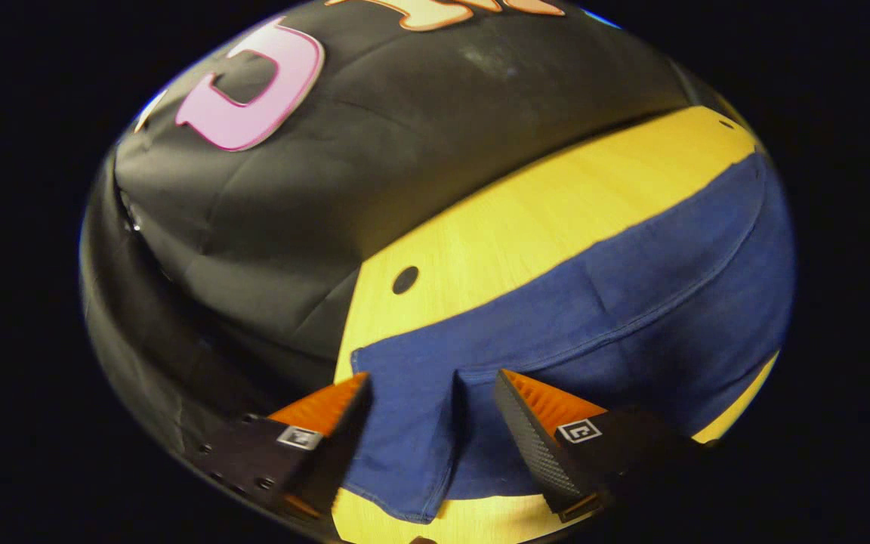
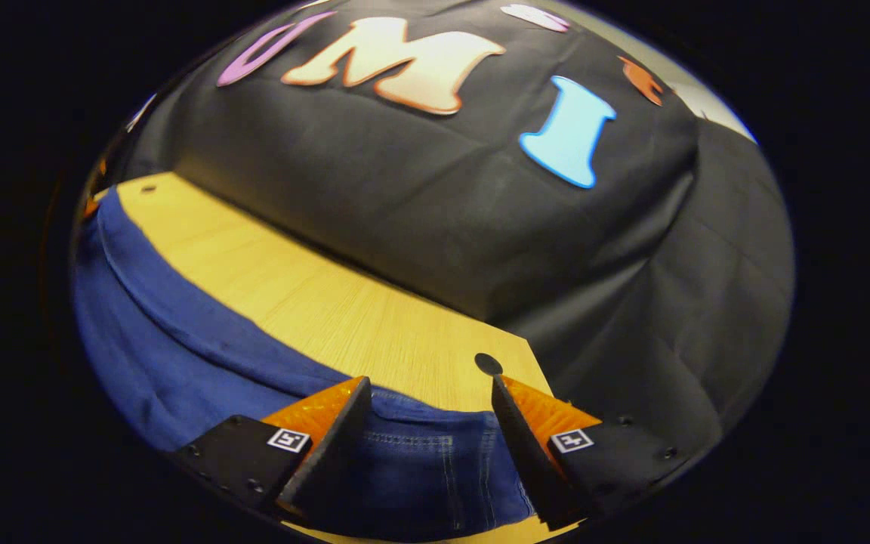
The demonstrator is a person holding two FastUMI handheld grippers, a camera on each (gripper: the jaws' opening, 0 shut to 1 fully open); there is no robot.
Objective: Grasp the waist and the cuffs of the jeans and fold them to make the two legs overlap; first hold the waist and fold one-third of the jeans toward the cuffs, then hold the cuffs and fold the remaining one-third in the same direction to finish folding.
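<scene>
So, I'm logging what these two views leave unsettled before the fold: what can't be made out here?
- Left gripper view: the jeans run off the right edge, so their far end is cut off; the left gripper covers part of the near hem.
- Right gripper view: the right gripper hides the cloth under its fingers; whether this end is waist or cuffs is unclear.
- Either view: whether the legs already overlap.
- The table is cut off by both views' edges.

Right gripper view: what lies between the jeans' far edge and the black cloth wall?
Only bare wooden tabletop, with one small dark hole near its corner. The jeans stop short of the black cloth wall.
</scene>
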